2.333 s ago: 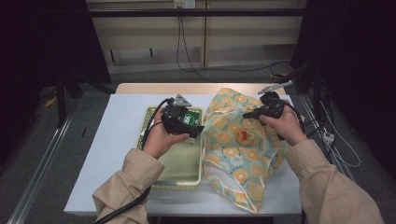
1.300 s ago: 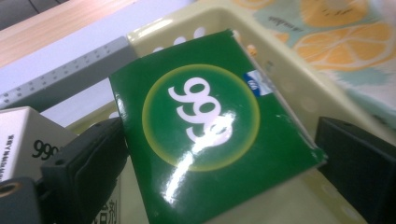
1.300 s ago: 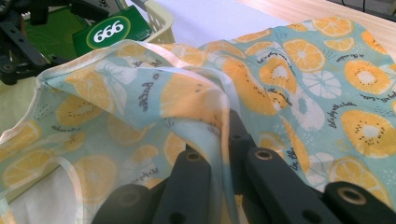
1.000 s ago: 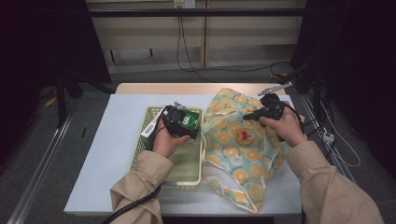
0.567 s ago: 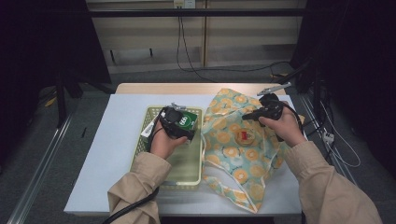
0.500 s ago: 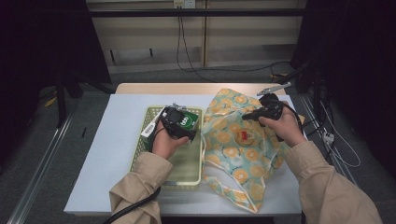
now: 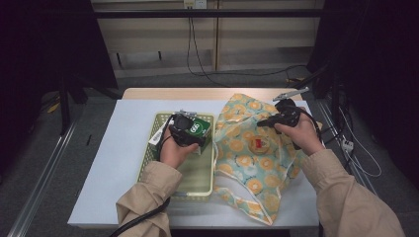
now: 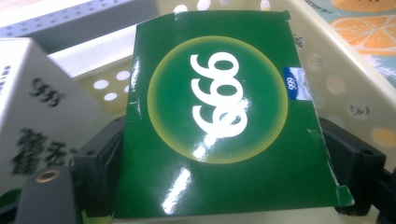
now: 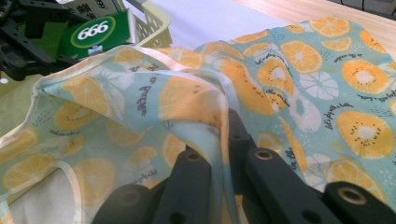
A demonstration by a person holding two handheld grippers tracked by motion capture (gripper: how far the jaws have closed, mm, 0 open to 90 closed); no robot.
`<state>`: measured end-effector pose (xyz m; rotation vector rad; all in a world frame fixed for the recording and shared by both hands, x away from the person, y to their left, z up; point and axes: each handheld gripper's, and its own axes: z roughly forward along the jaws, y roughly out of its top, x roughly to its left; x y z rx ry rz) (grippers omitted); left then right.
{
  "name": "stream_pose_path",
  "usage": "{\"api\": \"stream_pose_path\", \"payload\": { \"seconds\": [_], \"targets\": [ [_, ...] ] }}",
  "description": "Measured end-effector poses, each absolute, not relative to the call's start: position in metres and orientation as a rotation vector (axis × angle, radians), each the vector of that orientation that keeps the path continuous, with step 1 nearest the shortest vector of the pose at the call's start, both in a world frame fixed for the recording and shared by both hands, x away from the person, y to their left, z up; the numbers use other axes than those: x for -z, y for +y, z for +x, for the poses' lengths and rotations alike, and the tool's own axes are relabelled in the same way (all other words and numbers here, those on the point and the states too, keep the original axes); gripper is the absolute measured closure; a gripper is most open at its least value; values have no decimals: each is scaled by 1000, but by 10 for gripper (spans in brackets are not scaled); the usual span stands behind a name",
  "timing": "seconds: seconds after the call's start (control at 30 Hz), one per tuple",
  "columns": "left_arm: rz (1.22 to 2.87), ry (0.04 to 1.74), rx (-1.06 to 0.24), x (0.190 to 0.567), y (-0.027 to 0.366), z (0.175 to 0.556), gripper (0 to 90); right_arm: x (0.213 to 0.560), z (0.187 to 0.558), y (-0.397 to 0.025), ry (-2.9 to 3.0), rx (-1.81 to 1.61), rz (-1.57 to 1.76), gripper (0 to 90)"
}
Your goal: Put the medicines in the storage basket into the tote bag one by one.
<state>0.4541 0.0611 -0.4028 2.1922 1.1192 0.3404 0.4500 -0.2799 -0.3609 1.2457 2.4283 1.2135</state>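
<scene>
The left gripper [image 7: 190,134] squeezes a green box [image 8: 224,116] from both sides and holds it up over the far end of the yellow basket [image 7: 197,190]. A white box [image 8: 32,107] sits just beside the green one. Right of the basket, the right gripper [image 9: 222,140] pinches the rim of the orange-print bag [image 7: 257,163].
</scene>
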Motion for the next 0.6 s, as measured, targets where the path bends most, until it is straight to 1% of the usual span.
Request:
{"api": "stream_pose_path", "payload": {
  "seconds": [0.07, 0.3, 0.4, 0.6],
  "targets": [
    [2170, 1115, -313, 399, 65, 452, 164, 361, 450, -280, 2427, -1216, 1247, 894],
    [2141, 1045, -277, 373, 77, 438, 166, 361, 450, -282, 2419, -1211, 1258, 894],
    [2133, 1012, -288, 360, 82, 431, 166, 361, 450, -281, 2418, -1207, 1260, 894],
    [2098, 944, -258, 338, 88, 420, 166, 361, 450, -280, 2419, -1203, 1259, 894]
  ]
}}
